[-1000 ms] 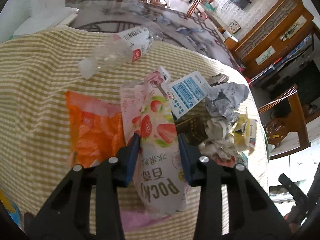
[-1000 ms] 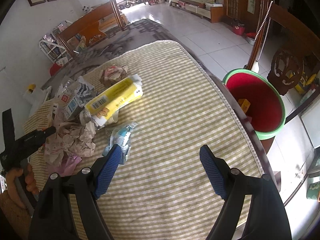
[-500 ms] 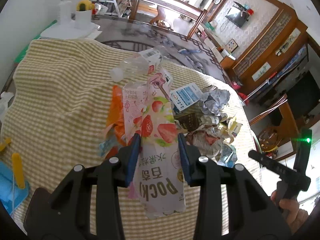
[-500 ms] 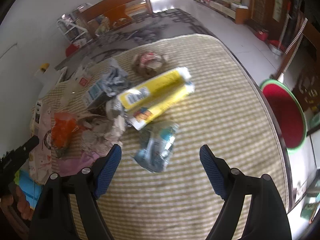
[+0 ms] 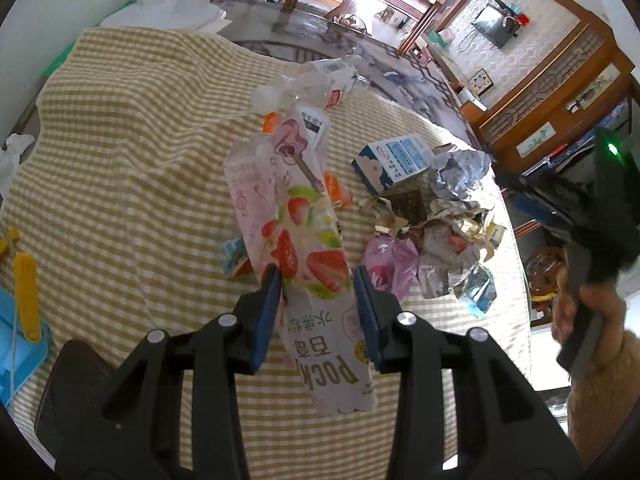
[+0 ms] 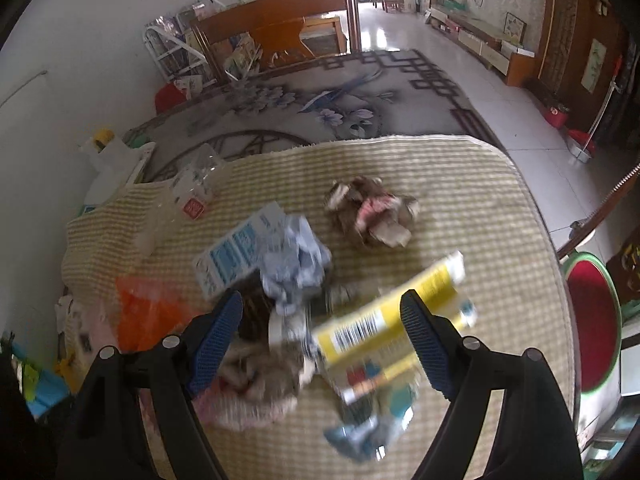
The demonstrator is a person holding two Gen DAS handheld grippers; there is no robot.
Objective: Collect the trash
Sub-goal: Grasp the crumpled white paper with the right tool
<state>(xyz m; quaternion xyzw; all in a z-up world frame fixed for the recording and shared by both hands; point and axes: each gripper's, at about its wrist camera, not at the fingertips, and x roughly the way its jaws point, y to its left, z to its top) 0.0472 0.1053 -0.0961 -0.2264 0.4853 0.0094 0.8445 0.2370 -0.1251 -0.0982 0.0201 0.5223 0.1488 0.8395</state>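
We hold the left tool (image 5: 316, 300) clamped on a strawberry-printed snack wrapper (image 5: 296, 240), which hangs lifted above the checked cloth of the table (image 5: 120, 140); the pads grip the wrapper at its middle, so both ends dangle free. The right tool (image 6: 320, 332), its jaws spread wide and nothing between them, hovers over the main heap of trash: a yellow box (image 6: 392, 316), a blue-and-white carton (image 6: 236, 252), a crumpled grey paper ball (image 6: 296, 268), an orange bag (image 6: 156, 312) and, set apart toward the far edge, a brown crumpled wad (image 6: 372, 216). A clear plastic bottle (image 5: 316, 88) lies behind the wrapper. The red bin with a green rim (image 6: 592, 320) stands on the floor beside the table, well apart from the heap. We judge the risks as follows: the thin wrapper may slip from the pads during carrying, since the film is slick and limp; the open right tool, descending on overlapping pieces, may pinch two at once or push the light paper balls off the table edge; and a release short of the bin would drop the wrapper on the floor. The right-wrist view is blurred, so fine contacts within the heap cannot be told.
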